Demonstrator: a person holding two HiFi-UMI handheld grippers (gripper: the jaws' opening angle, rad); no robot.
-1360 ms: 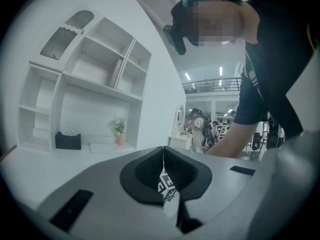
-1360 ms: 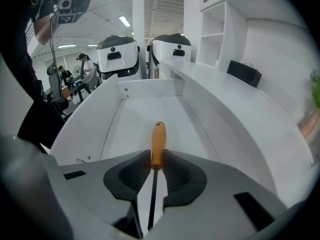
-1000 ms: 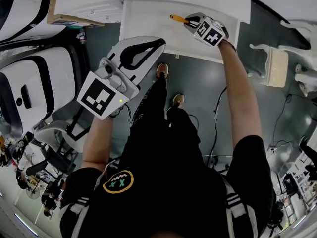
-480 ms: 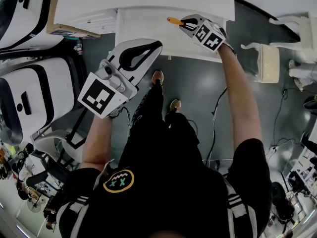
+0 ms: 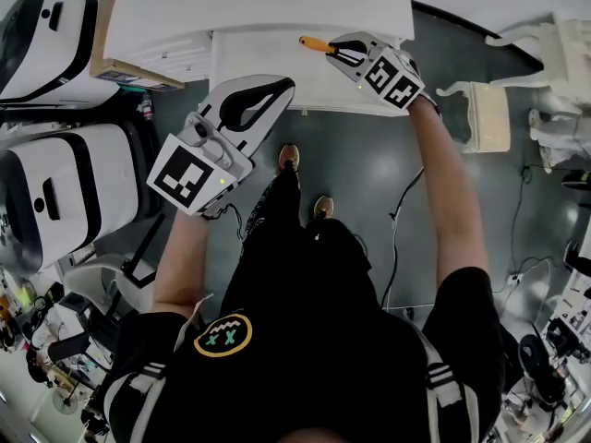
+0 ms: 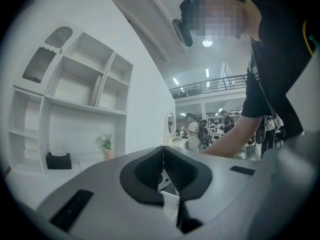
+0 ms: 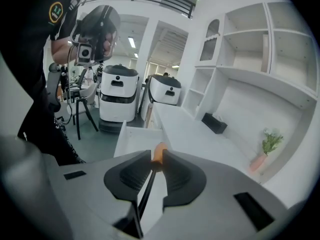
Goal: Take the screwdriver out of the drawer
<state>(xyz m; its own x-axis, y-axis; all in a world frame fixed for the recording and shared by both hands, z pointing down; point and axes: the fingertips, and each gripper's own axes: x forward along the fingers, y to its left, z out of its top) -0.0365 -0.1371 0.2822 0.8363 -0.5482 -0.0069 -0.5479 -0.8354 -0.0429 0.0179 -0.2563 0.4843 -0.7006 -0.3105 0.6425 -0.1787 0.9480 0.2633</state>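
Observation:
A screwdriver with an orange handle (image 5: 312, 43) and a black shaft (image 7: 145, 194) is clamped in my right gripper (image 5: 338, 52). The handle (image 7: 159, 153) pokes out past the fingertips of that gripper (image 7: 157, 159). It hangs above the open white drawer (image 5: 263, 81), which juts from under the white desk top (image 5: 259, 3). The drawer (image 7: 131, 136) lies below and beyond the jaws in the right gripper view. My left gripper (image 5: 282, 86) is held level off the drawer's left front, jaws closed together with nothing between them (image 6: 162, 150).
White wheeled robots (image 5: 51, 187) stand at the left beside a cardboard box (image 5: 115, 58). A white stool (image 5: 489, 113) is on the floor at the right. On the desk sit a black tissue box (image 7: 214, 123) and a small plant (image 7: 269, 145), under white shelves (image 6: 85, 84).
My right gripper has risen with the screwdriver, away from the drawer floor. My left gripper has drifted a little upward, still closed.

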